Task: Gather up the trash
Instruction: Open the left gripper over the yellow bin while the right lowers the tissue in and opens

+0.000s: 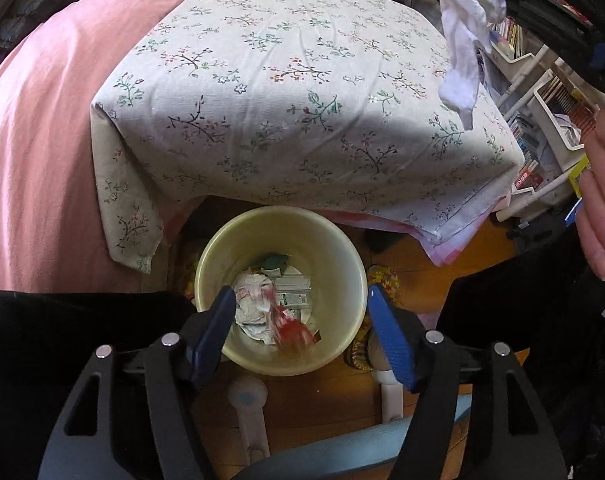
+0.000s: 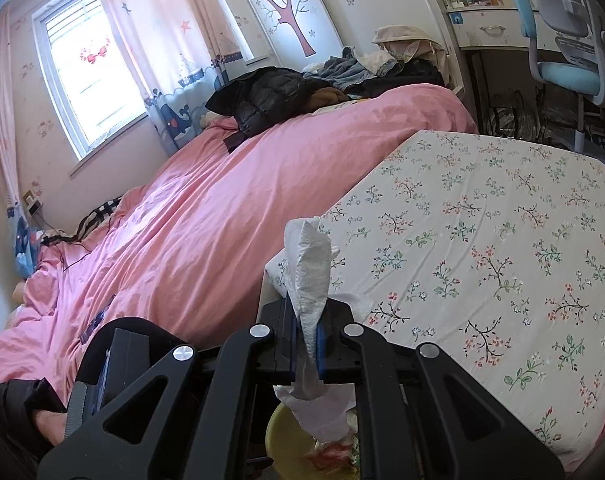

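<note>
left tool [image 1: 298, 320] spread wide above the yellow bin [image 1: 280, 216] at lower centre, blurry red wrapper [image 1: 290, 326] inside it, right tool [image 2: 306, 346] clamped on a white tissue [image 2: 308, 264], floral tabletop [image 2: 482, 240] behind

A square table draped in a cream floral cloth [image 1: 286, 92] stands bare-topped against a bed with a rumpled pink cover [image 2: 206, 216]; a black padded jacket [image 2: 262, 100] and heaped clothes [image 2: 366, 68] lie at the bed's far end. On the orange wooden floor [image 1: 434, 264] a pale yellow round plastic bin [image 1: 334, 256] holds crumpled paper scraps [image 1: 258, 304]
</note>
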{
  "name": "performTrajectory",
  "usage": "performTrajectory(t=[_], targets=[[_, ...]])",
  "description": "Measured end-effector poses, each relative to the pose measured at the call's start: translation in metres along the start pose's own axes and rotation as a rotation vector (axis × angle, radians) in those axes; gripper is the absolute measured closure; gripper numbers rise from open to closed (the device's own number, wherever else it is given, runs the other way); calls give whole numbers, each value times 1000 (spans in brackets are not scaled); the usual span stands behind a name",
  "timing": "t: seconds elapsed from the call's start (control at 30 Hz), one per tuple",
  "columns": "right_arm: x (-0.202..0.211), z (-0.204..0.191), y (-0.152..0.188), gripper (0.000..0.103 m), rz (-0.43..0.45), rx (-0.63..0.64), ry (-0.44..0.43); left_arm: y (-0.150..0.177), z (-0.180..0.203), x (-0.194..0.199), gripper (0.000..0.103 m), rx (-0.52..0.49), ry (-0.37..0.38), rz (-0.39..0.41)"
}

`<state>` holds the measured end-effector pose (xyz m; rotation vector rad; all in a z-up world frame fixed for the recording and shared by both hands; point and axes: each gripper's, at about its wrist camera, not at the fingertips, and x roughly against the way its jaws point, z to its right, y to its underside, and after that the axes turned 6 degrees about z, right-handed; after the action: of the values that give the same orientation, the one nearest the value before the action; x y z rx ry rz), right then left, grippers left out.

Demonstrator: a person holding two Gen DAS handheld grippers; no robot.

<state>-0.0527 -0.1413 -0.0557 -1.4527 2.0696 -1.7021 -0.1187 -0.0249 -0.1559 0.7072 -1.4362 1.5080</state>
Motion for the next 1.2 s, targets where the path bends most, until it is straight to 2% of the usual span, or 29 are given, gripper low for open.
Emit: performTrajectory(t=[0.23, 0.47, 0.67, 0.87, 1.0, 1.07, 1.2], targets=[[1, 0, 1, 96, 1, 0, 0, -4, -4, 9, 27, 34, -32, 72], [-2, 3, 3, 96, 0, -7, 6, -13, -8, 40, 17, 29, -148, 272], [-9, 3, 7, 96, -16, -17, 8, -21, -21, 72, 12, 80, -234, 441], [-27, -5, 22, 96, -83, -8, -5, -28, -42, 106, 9, 164, -292, 602], [-44, -13, 37, 95, -161, 28, -9, -29, -59, 113, 9, 235, -290, 642], [-58, -16, 49, 89, -242, 47, -8, -28, -64, 115, 8, 264, -279, 649], [-77, -23, 69, 53, -342, 117, 47, -29, -64, 114, 8, 279, -272, 652]])
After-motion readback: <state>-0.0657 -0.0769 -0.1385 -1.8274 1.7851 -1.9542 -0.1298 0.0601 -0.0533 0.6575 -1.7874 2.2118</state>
